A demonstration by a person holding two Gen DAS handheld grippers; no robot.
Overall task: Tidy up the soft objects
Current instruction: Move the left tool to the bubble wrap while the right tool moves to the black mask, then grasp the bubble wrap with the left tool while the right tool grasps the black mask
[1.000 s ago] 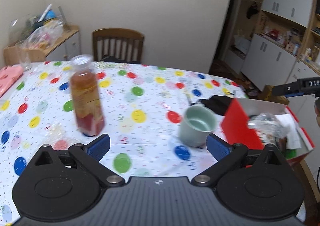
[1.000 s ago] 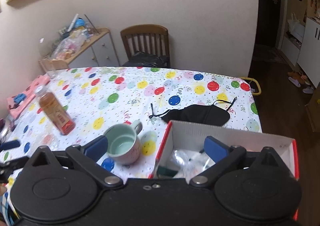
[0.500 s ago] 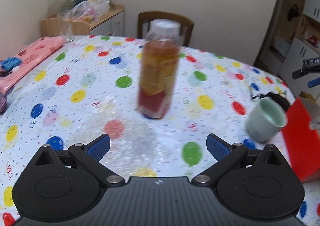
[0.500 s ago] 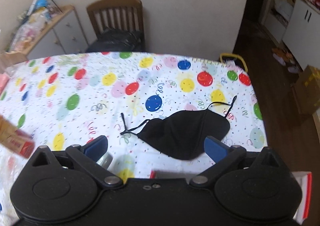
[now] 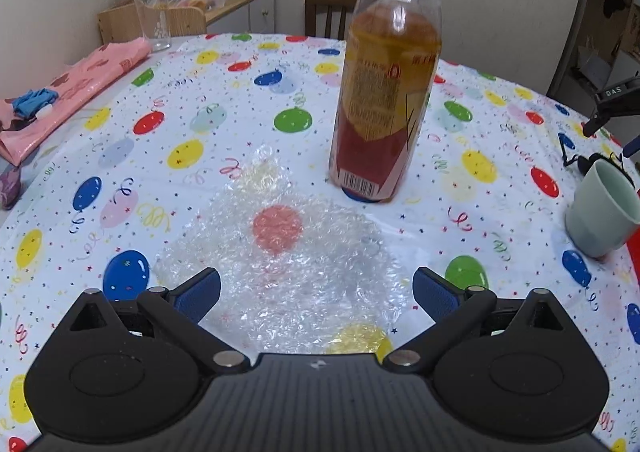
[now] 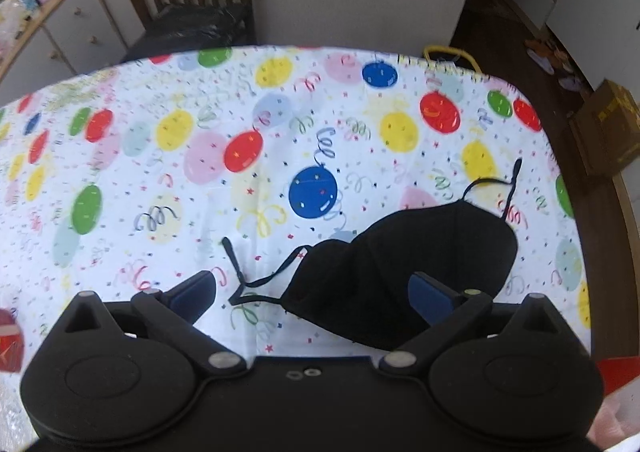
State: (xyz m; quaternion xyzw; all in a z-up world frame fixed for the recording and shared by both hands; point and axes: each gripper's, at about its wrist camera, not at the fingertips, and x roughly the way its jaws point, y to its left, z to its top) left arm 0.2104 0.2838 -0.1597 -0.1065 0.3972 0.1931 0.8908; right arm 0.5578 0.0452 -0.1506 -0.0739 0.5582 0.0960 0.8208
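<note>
Left gripper (image 5: 316,288): matte black body, ribbed plate across the centre with a small white mark at its top edge. Two round housings at the sides, each with a shallow oval recess. Angled black link arms with triangular cut-outs, silver pins at the pivots. Fingers (image 5: 198,290) tipped with textured blue pads.

Right gripper (image 6: 312,292): same build, same blue pads on the fingers (image 6: 432,298), silver pivot pins. Centre plate is smooth, with two small round holes near its top edge.
</note>
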